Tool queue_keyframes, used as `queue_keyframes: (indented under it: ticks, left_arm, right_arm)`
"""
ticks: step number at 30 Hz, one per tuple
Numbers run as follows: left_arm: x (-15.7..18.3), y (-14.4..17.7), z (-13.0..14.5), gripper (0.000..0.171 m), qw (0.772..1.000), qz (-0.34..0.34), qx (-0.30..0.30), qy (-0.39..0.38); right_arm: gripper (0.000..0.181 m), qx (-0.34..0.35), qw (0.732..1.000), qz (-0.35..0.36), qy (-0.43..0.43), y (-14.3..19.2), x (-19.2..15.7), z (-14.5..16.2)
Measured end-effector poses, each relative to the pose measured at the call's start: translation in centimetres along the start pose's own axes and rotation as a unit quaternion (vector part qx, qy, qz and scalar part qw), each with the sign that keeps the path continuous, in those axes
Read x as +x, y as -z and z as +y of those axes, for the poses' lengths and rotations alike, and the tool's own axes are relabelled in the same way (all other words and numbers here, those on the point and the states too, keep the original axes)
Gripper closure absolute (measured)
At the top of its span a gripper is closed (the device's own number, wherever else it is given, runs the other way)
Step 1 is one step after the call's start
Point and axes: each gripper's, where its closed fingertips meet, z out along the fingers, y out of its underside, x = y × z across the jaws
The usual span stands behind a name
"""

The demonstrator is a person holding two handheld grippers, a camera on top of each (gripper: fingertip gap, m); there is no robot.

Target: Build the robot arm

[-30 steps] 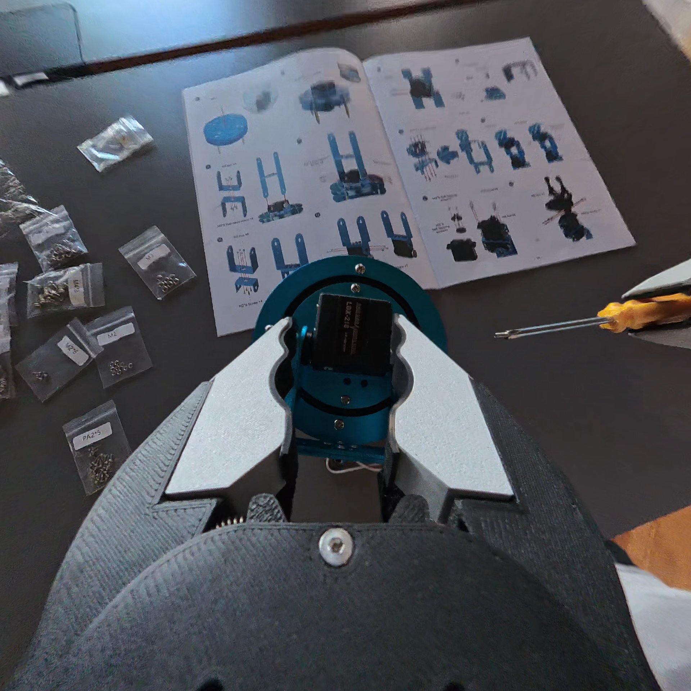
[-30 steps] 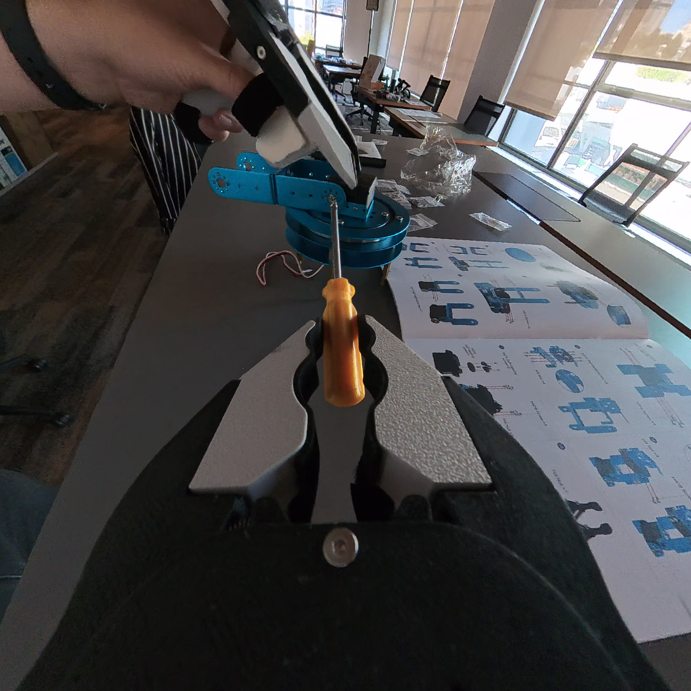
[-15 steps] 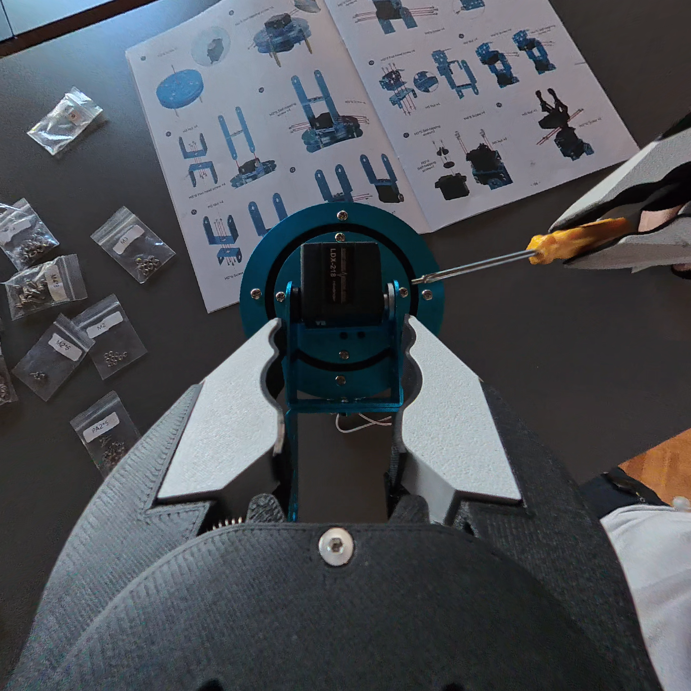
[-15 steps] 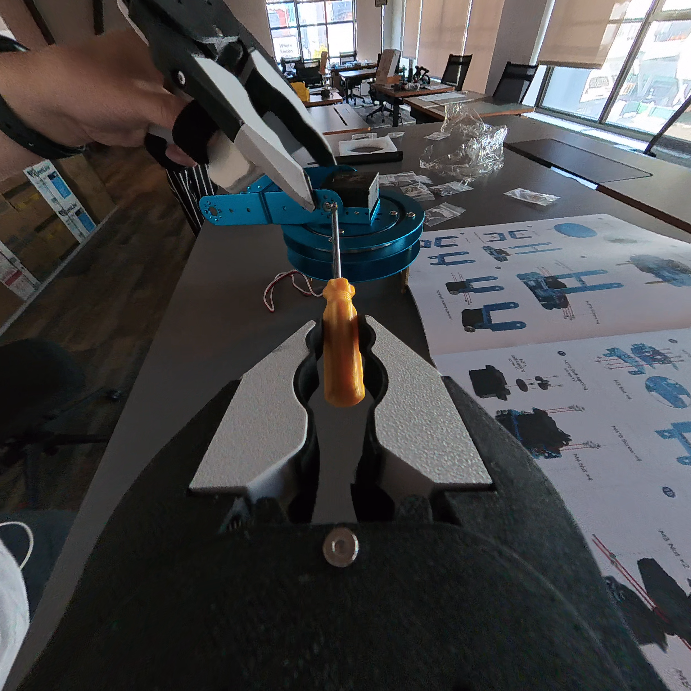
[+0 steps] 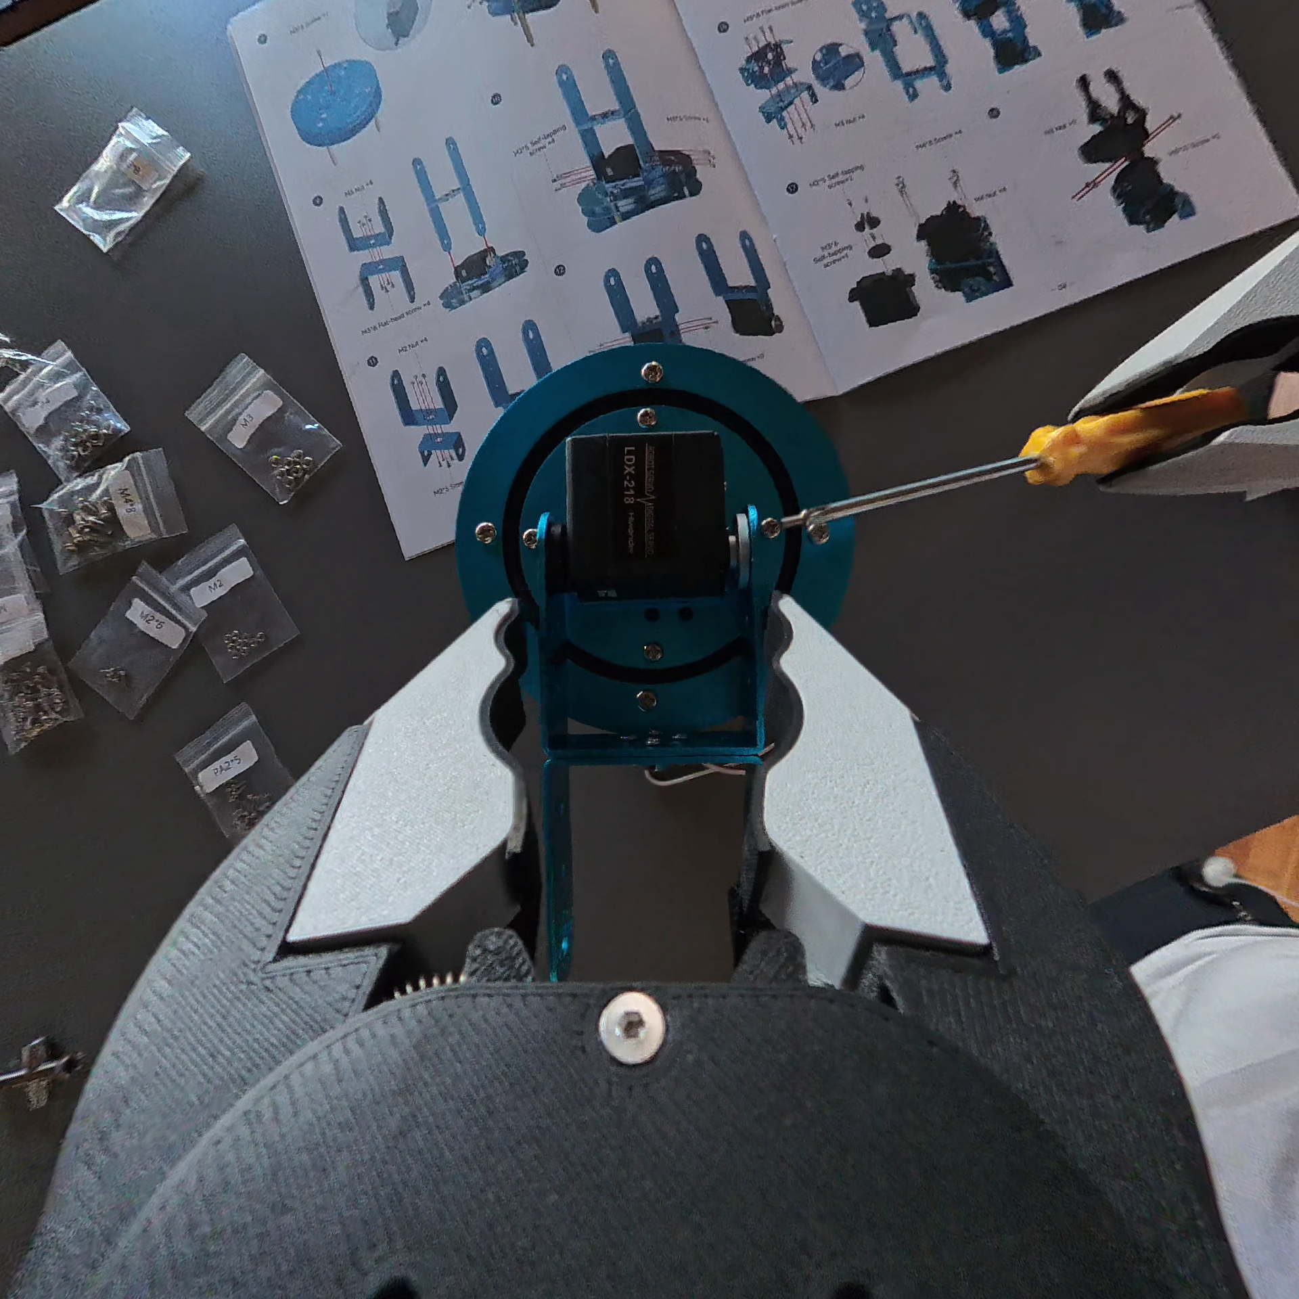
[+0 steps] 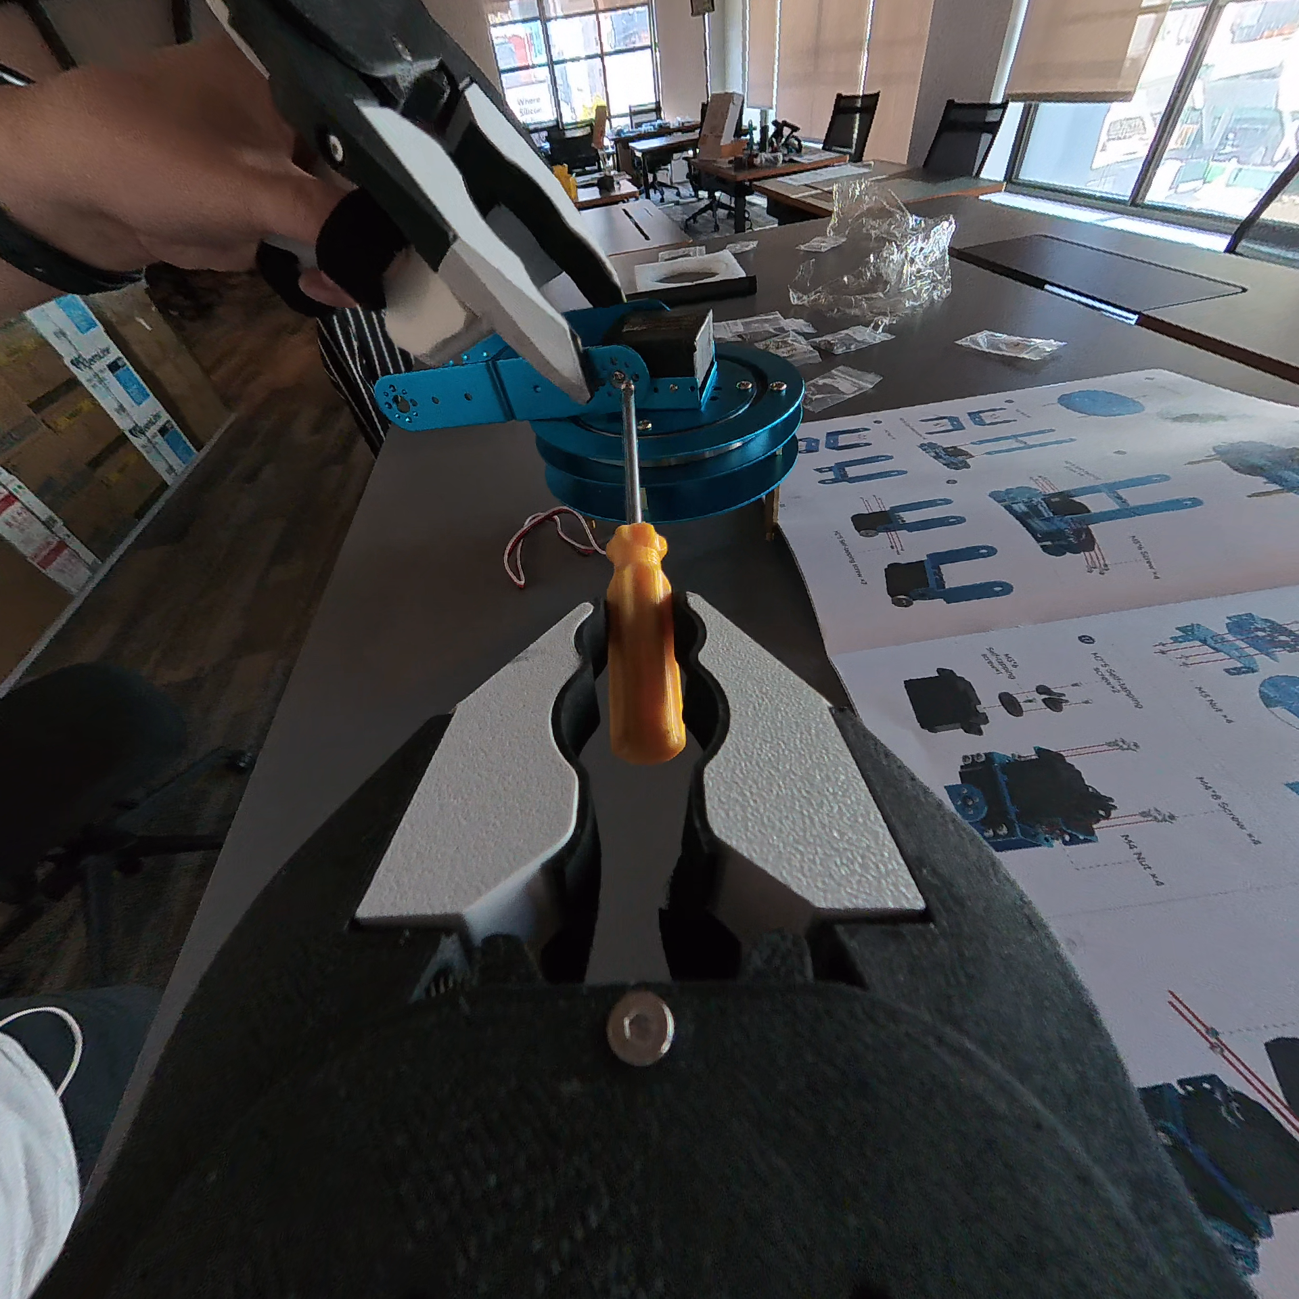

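A blue metal bracket (image 5: pixel 650 731) is clamped between the narrowly spread grey fingers of the left gripper (image 5: pixel 643 632). A ribbed orange screwdriver (image 6: pixel 643 654) is pinched by the right gripper (image 6: pixel 640 625), its steel tip set against a bracket screw (image 5: pixel 771 526) beside the black boxy motor (image 5: pixel 643 513), above the round blue base (image 5: pixel 808 562) on the dark table (image 5: pixel 1019 632).

The left gripper (image 5: pixel 643 632) points steeply down over the blue bracket (image 5: pixel 650 710), its two grey fingers (image 5: pixel 422 794) closed against the bracket's outer sides, one on each side. A bare hand (image 6: pixel 162 162) grips its handle from above and behind the bracket, a dark band at the wrist. The right gripper (image 6: pixel 643 675) lies nearly level, to the right of the bracket and aimed toward it, jaws clamped on an orange-handled screwdriver (image 6: pixel 643 668) whose tip meets the bracket's right side.
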Motion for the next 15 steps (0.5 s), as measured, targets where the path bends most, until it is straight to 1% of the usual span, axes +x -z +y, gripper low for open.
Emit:
queue_keyframes:
  ticks: [1, 2, 4, 9, 15]
  left_arm:
    - [-0.06, -0.11, 0.26, 0.101, 1.000, -0.009, -0.006, -0.009]
    - [0.03, -0.20, 0.48, 0.104, 1.000, -0.013, -0.008, -0.016]
    - [0.04, -0.21, 0.52, 0.106, 1.000, -0.019, -0.005, -0.015]
    - [0.06, -0.21, 0.56, 0.106, 1.000, -0.012, -0.011, -0.010]
    - [0.07, -0.21, 0.62, 0.106, 1.000, -0.010, -0.020, -0.013]
  right_arm:
    - [0.164, 0.002, 1.000, 0.000, 0.002, 0.02, -0.03, -0.10]
    - [0.164, 0.002, 1.000, 0.000, 0.004, 0.02, -0.07, -0.14]
    - [0.164, 0.000, 1.000, 0.003, 0.010, -0.05, -0.08, -0.08]
    - [0.164, -0.012, 1.000, 0.002, 0.011, -0.34, -0.16, 0.36]
    - [0.164, -0.013, 1.000, 0.007, 0.023, -0.31, -0.26, 0.17]
